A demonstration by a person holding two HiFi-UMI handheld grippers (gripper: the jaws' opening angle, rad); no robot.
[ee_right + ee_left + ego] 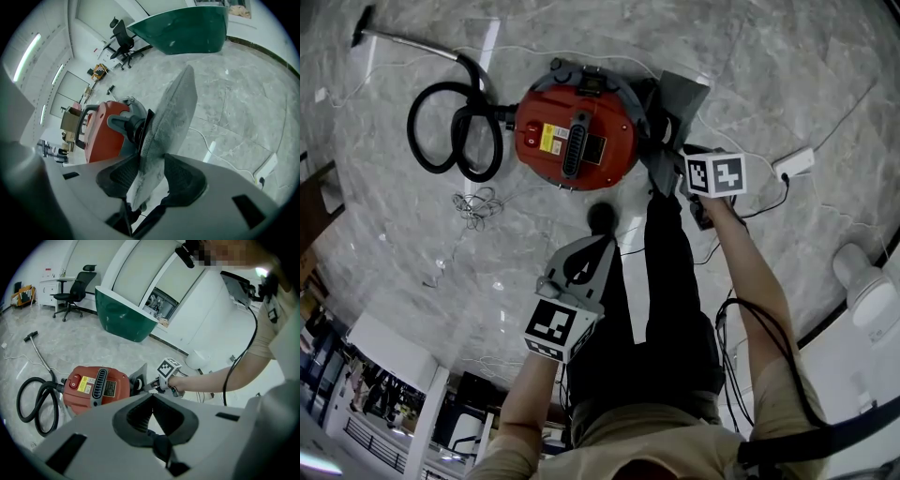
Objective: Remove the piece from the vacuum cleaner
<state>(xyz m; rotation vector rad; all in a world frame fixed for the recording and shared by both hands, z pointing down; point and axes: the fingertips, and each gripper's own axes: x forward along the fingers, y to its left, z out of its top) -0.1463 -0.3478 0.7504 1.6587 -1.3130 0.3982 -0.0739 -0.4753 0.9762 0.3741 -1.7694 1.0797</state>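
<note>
Left gripper (151, 397) — fingers clenched on nothing, above the marble floor (412, 244). Right gripper (152, 160) — fingers grasping the flat grey fabric dust bag (174, 112), its black collar (143, 131) seated on the round red vacuum cleaner (577, 136). The bag is gripped but, by judgement, not yet pulled off. Only the right gripper view shows that joint; the head view adds the coiled black hose (411, 127) beyond.

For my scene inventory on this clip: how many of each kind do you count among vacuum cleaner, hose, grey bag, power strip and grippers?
vacuum cleaner: 1
hose: 1
grey bag: 1
power strip: 1
grippers: 2, the left gripper and the right gripper
Total: 6
</note>
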